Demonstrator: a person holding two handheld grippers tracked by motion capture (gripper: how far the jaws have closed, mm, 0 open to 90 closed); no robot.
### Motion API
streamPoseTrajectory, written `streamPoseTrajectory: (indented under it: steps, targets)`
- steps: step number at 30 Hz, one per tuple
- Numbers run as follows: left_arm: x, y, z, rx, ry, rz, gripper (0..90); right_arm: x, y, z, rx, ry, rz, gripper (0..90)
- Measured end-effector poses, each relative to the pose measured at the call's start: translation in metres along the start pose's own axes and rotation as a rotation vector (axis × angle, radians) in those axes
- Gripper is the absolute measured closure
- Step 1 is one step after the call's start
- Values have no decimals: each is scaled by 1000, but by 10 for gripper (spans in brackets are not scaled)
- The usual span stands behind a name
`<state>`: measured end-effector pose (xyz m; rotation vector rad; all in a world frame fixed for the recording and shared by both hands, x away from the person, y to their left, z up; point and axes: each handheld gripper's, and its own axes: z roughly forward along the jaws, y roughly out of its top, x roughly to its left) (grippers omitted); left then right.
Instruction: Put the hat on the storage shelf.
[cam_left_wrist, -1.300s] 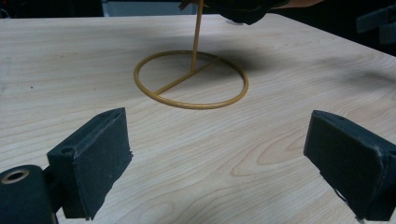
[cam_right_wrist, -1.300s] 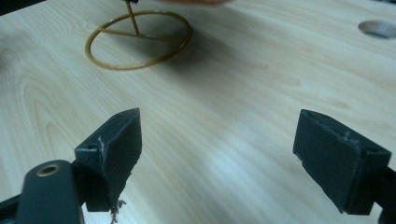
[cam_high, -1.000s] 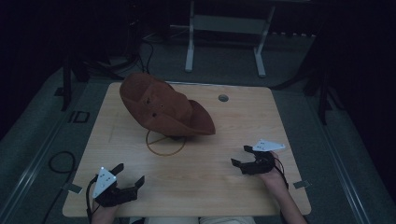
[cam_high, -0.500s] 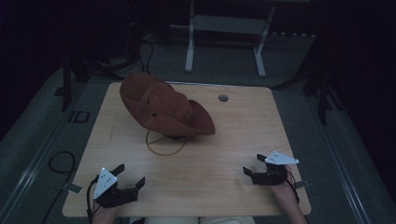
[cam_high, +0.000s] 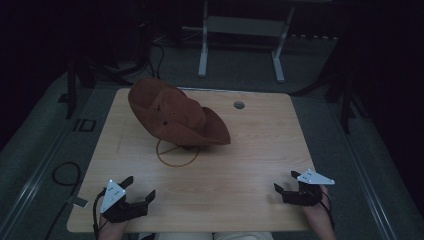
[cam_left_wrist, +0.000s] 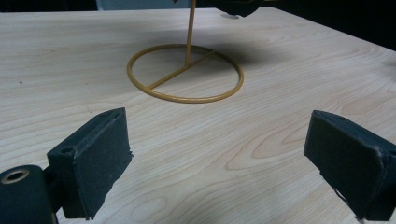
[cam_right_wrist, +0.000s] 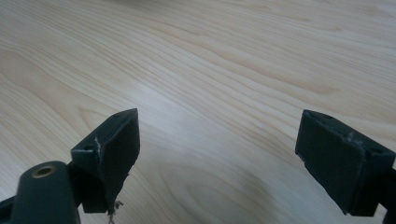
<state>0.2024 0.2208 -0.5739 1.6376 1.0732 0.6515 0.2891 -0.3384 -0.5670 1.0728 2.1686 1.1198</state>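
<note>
I see a pale wood-grain table (cam_high: 250, 150) — smooth, faintly sheened. The brown hat (cam_high: 175, 115) looks like soft matt felt; its stand (cam_left_wrist: 187, 70) — thin yellow-painted wire.

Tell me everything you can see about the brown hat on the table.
The brown hat is wide-brimmed with a dented crown and small eyelet holes in its side; it looks like felt or suede. It sits tilted atop a thin yellow wire stand, an upright rod on a ring base, at the far-left part of the wooden table. Neither gripper touches it.
</note>
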Motion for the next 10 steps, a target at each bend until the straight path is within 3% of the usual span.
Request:
streamPoseTrajectory:
  steps: [6,10]
  targets:
    - [0,0,1,0,1,1,74,-7,-5,-6,-22,-17,41,137]
    - [0,0,1,1,4,-1,74,-5,-5,-4,-14,-20,24,137]
